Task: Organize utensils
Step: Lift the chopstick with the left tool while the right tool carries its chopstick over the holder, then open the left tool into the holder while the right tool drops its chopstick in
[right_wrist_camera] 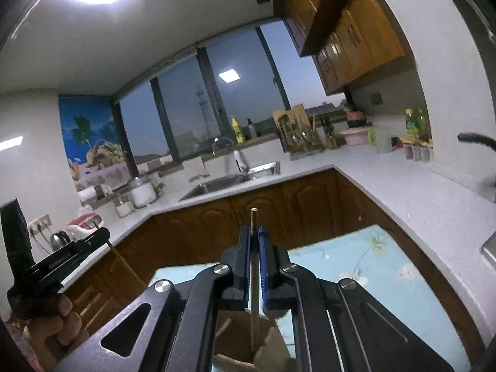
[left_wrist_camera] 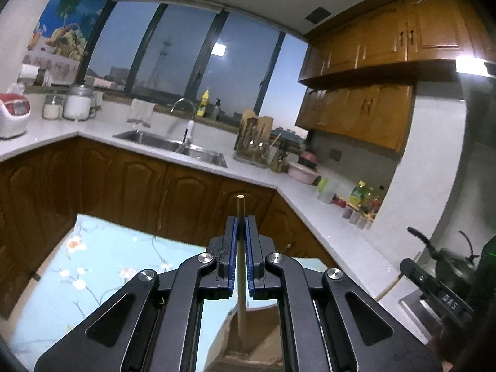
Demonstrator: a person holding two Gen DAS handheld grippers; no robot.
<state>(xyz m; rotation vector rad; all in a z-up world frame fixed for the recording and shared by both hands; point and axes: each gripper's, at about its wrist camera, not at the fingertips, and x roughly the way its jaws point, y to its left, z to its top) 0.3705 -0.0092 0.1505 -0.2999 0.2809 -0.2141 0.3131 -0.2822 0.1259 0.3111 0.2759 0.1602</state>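
Observation:
In the left wrist view my left gripper (left_wrist_camera: 241, 220) is shut on a thin wooden chopstick (left_wrist_camera: 240, 266); its tip pokes out past the blue pads and the other end reaches down toward a wooden box (left_wrist_camera: 248, 356). My right gripper (right_wrist_camera: 254, 230) is shut on a second, thinner chopstick (right_wrist_camera: 253, 307) in the same way, above a wooden box (right_wrist_camera: 238, 338). Both grippers hang over the table with the light-blue floral cloth (left_wrist_camera: 102, 266). The right gripper (left_wrist_camera: 415, 271) shows at the left view's right edge. A hand (right_wrist_camera: 62, 319) holds the left gripper (right_wrist_camera: 65, 254) at the right view's left edge.
A pale L-shaped counter (left_wrist_camera: 310, 204) over brown cabinets holds a steel sink (left_wrist_camera: 161, 141) with a tap. On it stand a utensil rack (left_wrist_camera: 254, 142), a pink bowl (left_wrist_camera: 302, 172), bottles (left_wrist_camera: 362, 198), jars (left_wrist_camera: 77, 102) and a rice cooker (left_wrist_camera: 12, 114). Wall cupboards hang at the right.

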